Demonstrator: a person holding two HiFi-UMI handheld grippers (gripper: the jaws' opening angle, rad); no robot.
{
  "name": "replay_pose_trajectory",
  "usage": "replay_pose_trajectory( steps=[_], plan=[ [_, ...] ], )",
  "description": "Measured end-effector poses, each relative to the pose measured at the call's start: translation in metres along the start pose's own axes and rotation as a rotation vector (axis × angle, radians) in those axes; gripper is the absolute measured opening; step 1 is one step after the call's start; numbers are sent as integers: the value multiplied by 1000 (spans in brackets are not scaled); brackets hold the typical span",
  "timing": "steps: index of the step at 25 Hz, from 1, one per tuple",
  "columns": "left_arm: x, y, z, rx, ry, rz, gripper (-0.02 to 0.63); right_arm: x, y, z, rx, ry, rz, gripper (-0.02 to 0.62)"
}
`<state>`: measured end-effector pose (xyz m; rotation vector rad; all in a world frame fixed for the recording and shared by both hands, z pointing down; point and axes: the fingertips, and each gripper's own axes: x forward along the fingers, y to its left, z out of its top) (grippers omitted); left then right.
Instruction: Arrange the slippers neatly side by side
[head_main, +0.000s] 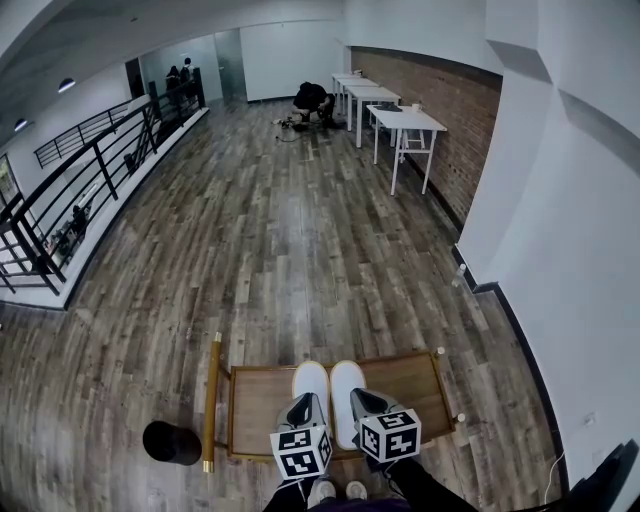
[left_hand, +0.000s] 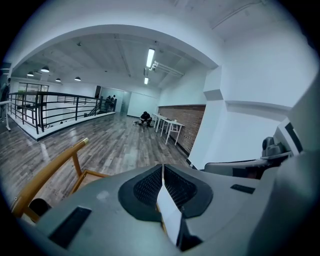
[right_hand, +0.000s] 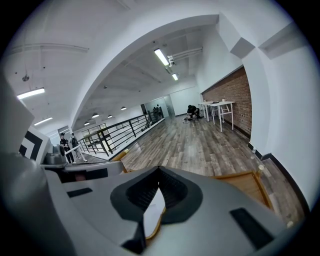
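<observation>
Nearest the head camera, the marker cubes of both grippers hang over the near edge of a low wooden tray table (head_main: 258, 402). The left gripper (head_main: 305, 402) and the right gripper (head_main: 362, 400) sit close together, nearly parallel, both pointing away from the person and tilted down.

In the left gripper view, the left gripper (left_hand: 163, 182) has its pads narrowed onto a thin white edge of the left slipper (left_hand: 170, 215). In the right gripper view, the right gripper (right_hand: 157, 192) is pinched fully onto the white edge of the right slipper (right_hand: 152, 212).

From above, the left slipper (head_main: 311, 380) and right slipper (head_main: 347, 378) lie side by side near the middle of the tray, touching or almost touching. Their toes point toward the far rim and their heels are under the jaws. Bare wood is left on either side of the pair, more of it to the left.

A black round object (head_main: 172, 442) stands on the plank floor (head_main: 270, 250) just beside the tray's left post. Beyond the tray the floor runs wide and open. It is bounded on the right by a white wall (head_main: 560, 250) and on the left by a dark railing (head_main: 90, 170). White tables (head_main: 405, 120) and a crouching person (head_main: 312, 98) are well away at the far end.
</observation>
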<state>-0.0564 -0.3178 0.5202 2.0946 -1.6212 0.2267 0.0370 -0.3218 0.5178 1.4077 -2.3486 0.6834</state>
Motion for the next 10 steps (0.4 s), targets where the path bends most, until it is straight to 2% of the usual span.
replay_pose_trajectory(
  steps=[10],
  plan=[
    [1, 1, -1, -5, -1, 6, 15, 1, 0, 0, -6, 1, 6, -2]
  ],
)
